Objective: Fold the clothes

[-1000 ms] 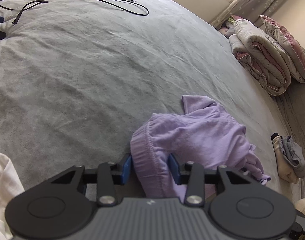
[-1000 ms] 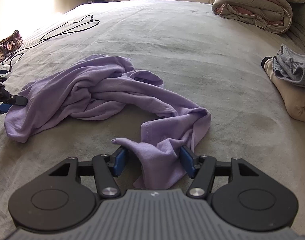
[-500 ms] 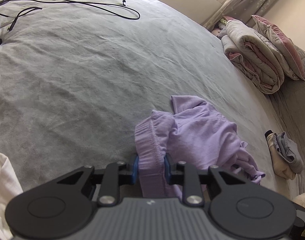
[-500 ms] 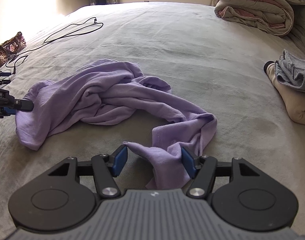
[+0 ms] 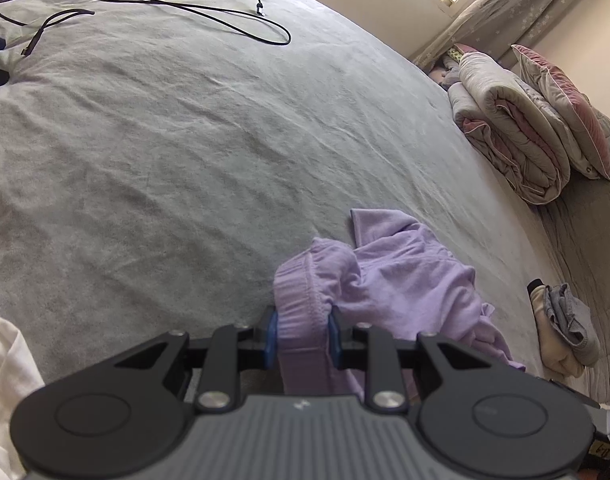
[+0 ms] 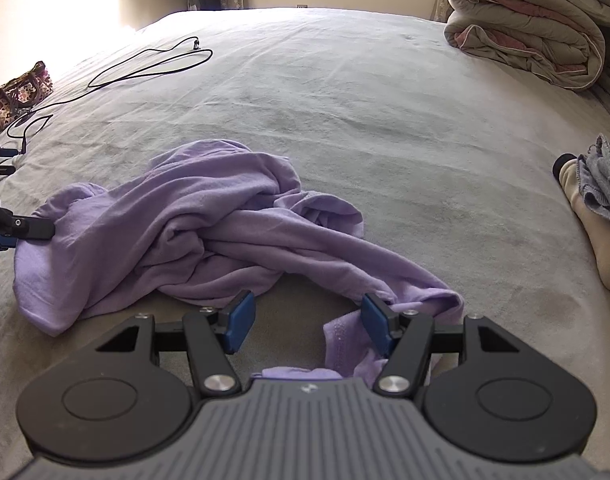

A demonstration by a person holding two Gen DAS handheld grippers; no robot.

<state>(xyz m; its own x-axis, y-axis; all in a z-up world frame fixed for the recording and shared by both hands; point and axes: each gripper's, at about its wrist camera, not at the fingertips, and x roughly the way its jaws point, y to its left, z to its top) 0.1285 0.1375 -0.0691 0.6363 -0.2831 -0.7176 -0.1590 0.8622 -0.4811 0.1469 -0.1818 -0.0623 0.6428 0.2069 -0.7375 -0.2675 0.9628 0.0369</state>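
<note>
A crumpled lilac garment (image 6: 193, 232) lies on the grey bed (image 6: 345, 112). My left gripper (image 5: 302, 334) is shut on its ribbed hem (image 5: 297, 292), which bunches up between the blue pads. The right wrist view shows that gripper (image 6: 21, 226) at the far left, clamped on the garment's edge. My right gripper (image 6: 309, 324) stands open over the garment's other end. A strip of lilac cloth (image 6: 421, 284) runs past its right pad (image 6: 379, 328) and hangs below it. Bare bed shows between the two pads.
A black cable (image 5: 209, 12) loops across the far side of the bed, near a patterned bag (image 6: 17, 96). A rolled quilt (image 5: 505, 140) and a pillow (image 5: 565, 112) lie at the right. A small pile of folded clothes (image 5: 561, 332) sits right of the garment. White cloth (image 5: 5, 360) is at the lower left.
My left jaws closed onto the ribbed hem and stayed there. The right gripper shifted: the cloth end that lay between its pads now sits at the right pad, and the garment looks nearer.
</note>
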